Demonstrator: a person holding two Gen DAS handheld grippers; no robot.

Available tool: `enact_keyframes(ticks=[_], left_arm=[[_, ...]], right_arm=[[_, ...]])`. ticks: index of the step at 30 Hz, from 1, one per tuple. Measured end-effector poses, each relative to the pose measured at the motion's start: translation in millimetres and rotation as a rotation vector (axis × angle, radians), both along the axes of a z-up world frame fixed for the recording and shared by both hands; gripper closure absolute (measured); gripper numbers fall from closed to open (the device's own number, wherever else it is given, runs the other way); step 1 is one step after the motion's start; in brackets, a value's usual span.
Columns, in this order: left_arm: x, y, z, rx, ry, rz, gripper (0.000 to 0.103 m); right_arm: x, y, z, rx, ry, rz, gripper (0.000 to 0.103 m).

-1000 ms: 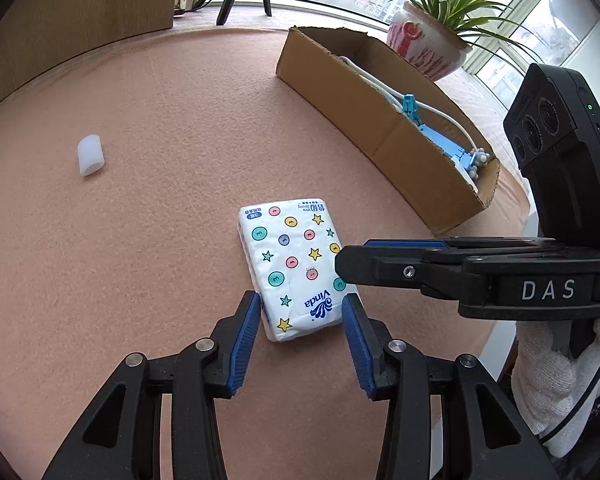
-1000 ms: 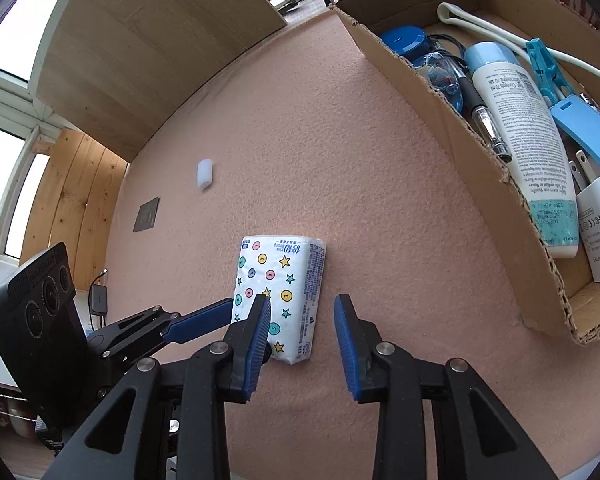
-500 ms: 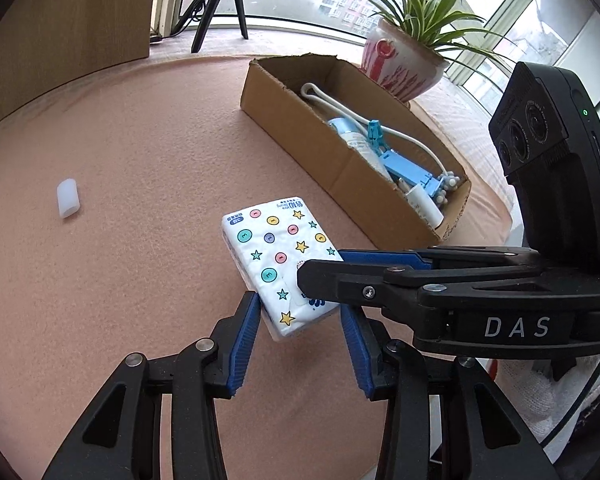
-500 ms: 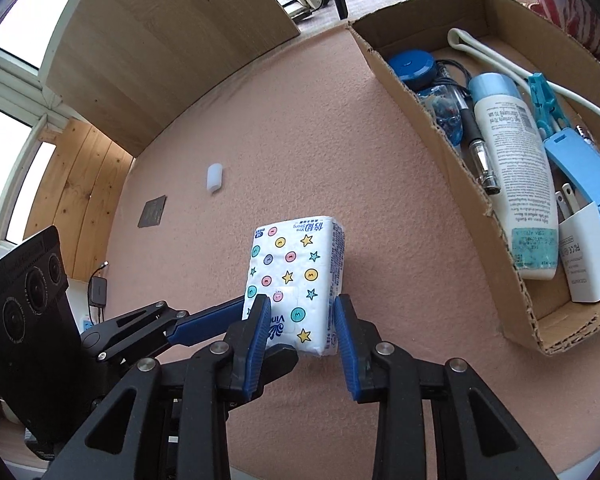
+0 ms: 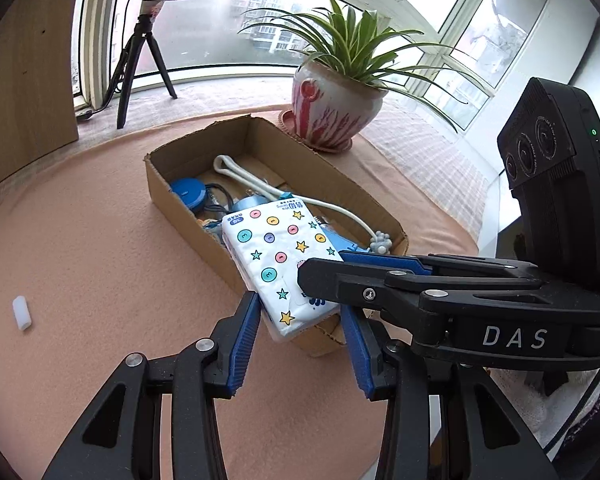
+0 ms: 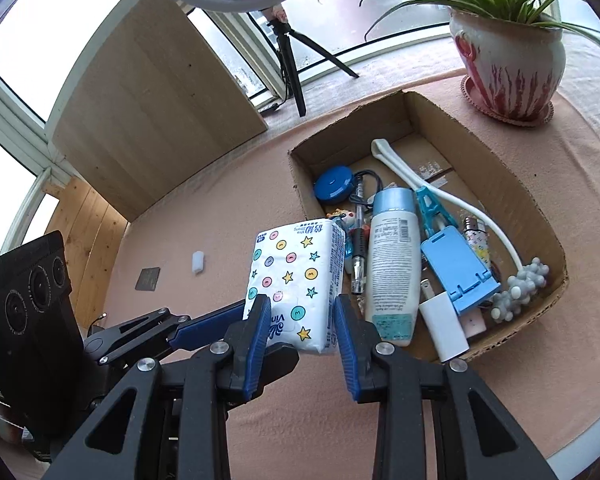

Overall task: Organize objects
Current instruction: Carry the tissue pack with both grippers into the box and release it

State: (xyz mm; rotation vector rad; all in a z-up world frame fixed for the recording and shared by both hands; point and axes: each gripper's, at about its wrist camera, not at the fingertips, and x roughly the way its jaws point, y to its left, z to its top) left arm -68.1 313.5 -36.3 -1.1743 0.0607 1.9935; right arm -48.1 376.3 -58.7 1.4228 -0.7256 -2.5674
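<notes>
Bench now well below; cardboard box close ahead, already crowded; tissue pack lifted off since a second ago, clamped in right gripper, hanging over the box's near wall; left gripper wide, empty alongside; release next.

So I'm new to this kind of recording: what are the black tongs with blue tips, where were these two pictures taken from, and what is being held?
No robot here: a person holds a two-finger gripper in each hand, each carrying a fisheye camera that looks along its fingers. One picture comes from the left gripper, the other from the right gripper.

The right gripper is shut on the white tissue pack with coloured dots and stars, raised off the pink felt table beside the open cardboard box. The left gripper is open.

The box already holds a white lotion bottle with a blue cap, a blue phone stand and other small items. A small white cylinder lies on the felt.
</notes>
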Motion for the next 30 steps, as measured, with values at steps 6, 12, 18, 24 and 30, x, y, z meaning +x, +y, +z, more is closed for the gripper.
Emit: enact_keyframes(ticks=[6,12,18,24,30], left_arm=[[0,33,-2,0.002,0.013,-0.030,0.058],[-5,51,-2,-0.013,0.042,-0.024,0.048],[-15,45,-6,-0.040,0.048,0.020,0.031],[-19,26,-6,-0.033,0.035,0.061,0.031],[-24,-6,-11,-0.042,0.014,0.127,0.031]], right_arm=[[4,33,0,0.016,0.011,-0.054,0.073],[2,50,5,0.038,0.034,-0.072,0.073],[2,59,10,0.056,0.064,-0.118,0.057],[2,59,6,0.037,0.056,-0.129,0.057],[-2,44,0,0.031,0.040,-0.115,0.057]])
